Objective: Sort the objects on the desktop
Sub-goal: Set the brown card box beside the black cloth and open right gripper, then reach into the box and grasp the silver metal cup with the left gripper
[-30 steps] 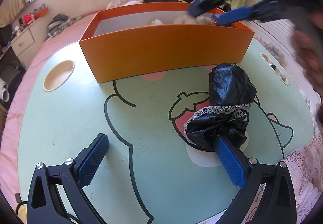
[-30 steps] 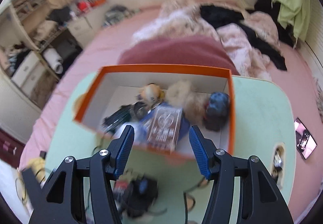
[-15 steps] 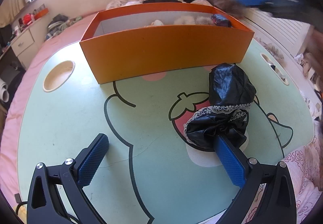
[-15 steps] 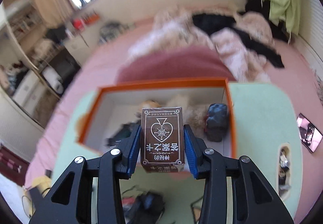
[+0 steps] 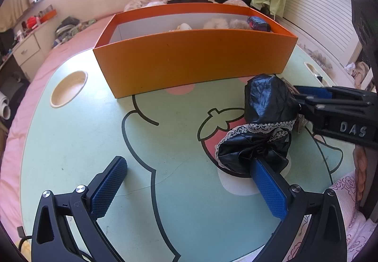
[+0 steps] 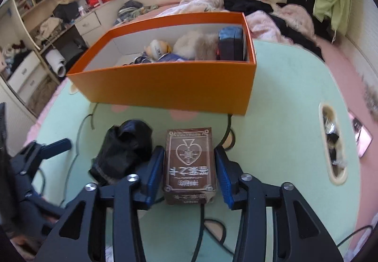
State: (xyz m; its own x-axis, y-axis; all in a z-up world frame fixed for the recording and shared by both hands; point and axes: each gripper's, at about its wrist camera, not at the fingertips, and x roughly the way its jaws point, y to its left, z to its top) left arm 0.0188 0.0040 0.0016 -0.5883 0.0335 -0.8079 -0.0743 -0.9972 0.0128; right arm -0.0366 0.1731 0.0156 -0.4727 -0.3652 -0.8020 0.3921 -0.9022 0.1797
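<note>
A brown card box (image 6: 190,162) with a spade emblem lies flat on the green table between the jaws of my right gripper (image 6: 189,167); narrow gaps show on both sides, so the jaws stand slightly open around it. A black lace-trimmed pouch (image 5: 267,120) sits just left of it (image 6: 125,153). My left gripper (image 5: 186,184) is open and empty, low over the table, its right finger beside the pouch. The right gripper (image 5: 307,94) shows behind the pouch in the left wrist view. The orange box (image 6: 170,82) holds plush toys and a dark blue case.
The green cartoon table (image 5: 94,124) has a round cup recess (image 5: 68,88) at the left and a long slot (image 6: 333,143) with small items at the right. A pink bed with clothes surrounds the table. A phone (image 6: 363,139) lies at the right.
My right gripper lifted the card box out of the orange box, brought it down to the table beside the black pouch, and its jaws loosened. The left gripper has not moved.
</note>
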